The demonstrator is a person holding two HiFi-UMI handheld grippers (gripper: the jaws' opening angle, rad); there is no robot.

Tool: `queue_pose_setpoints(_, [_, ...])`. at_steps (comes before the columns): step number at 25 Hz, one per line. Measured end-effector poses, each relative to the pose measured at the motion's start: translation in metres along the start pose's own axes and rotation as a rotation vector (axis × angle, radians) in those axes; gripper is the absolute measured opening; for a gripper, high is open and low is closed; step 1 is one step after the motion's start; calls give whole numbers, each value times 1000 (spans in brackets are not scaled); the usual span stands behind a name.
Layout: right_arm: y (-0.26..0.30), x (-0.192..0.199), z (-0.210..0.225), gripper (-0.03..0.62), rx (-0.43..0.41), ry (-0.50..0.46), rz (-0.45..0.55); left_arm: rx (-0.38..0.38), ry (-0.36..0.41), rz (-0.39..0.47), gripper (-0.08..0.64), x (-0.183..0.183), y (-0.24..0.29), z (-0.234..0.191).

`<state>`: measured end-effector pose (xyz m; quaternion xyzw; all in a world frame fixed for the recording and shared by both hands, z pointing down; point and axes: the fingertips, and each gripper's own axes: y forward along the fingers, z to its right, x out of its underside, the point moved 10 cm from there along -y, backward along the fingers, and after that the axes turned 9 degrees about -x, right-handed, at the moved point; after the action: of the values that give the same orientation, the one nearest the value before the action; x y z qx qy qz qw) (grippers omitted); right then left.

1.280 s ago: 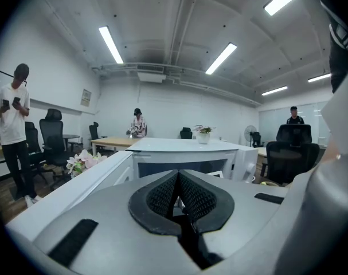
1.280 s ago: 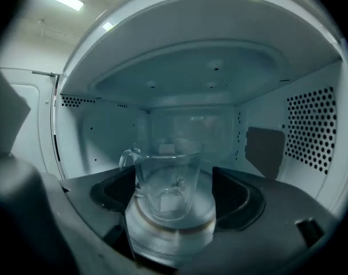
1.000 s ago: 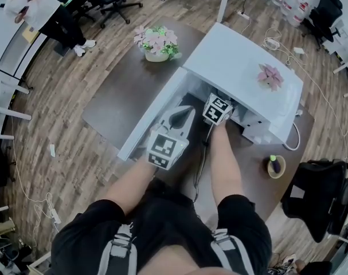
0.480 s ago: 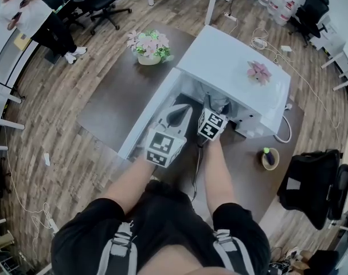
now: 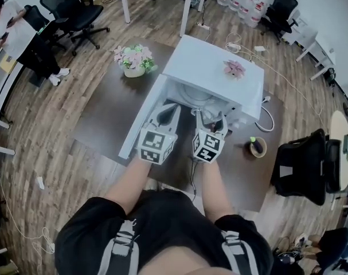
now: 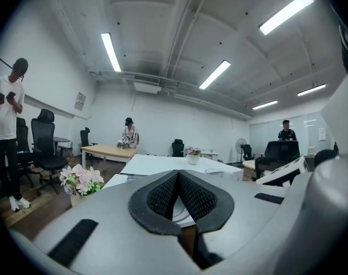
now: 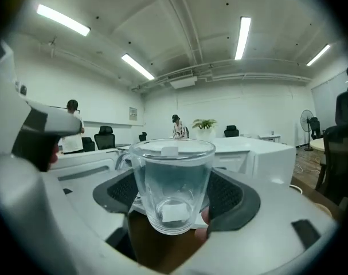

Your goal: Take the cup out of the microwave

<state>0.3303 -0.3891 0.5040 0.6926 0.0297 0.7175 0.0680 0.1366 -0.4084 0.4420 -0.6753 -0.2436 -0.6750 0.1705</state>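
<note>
The white microwave [image 5: 216, 67] stands on the brown table with its door [image 5: 140, 126] swung open to the left. Just in front of its opening, outside the cavity, my right gripper [image 5: 211, 121] is shut on a clear glass cup [image 7: 172, 179]. The cup stands upright between the black pads [image 7: 234, 196] and looks empty. In the head view the cup [image 5: 210, 119] is only a faint glint at the jaw tips. My left gripper [image 5: 169, 110] hovers beside the open door, its jaws closed pad to pad with nothing held; in the left gripper view [image 6: 178, 176] it points past the microwave's top.
A pot of pink flowers [image 5: 133, 62] sits on the table [image 5: 105, 113] left of the microwave, and a small pink flower [image 5: 234, 69] lies on its top. A small bowl [image 5: 257, 148] stands right of it. The glass turntable [image 5: 192, 94] shows inside. A black chair [image 5: 302, 168] is at right.
My right gripper has drawn back out of the microwave toward me and risen, carrying the cup. The left gripper has lifted a little beside the door.
</note>
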Motion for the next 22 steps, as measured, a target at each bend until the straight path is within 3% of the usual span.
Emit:
queue_pose_setpoints(10, [-48,-66,-11,371,-1,-72,82,57,40,47,-6,-17,-17,2])
queue_pose_setpoints(22, [-55,-71,-17,371,12,-60,112,74,84,74,-6,-26,-23,4])
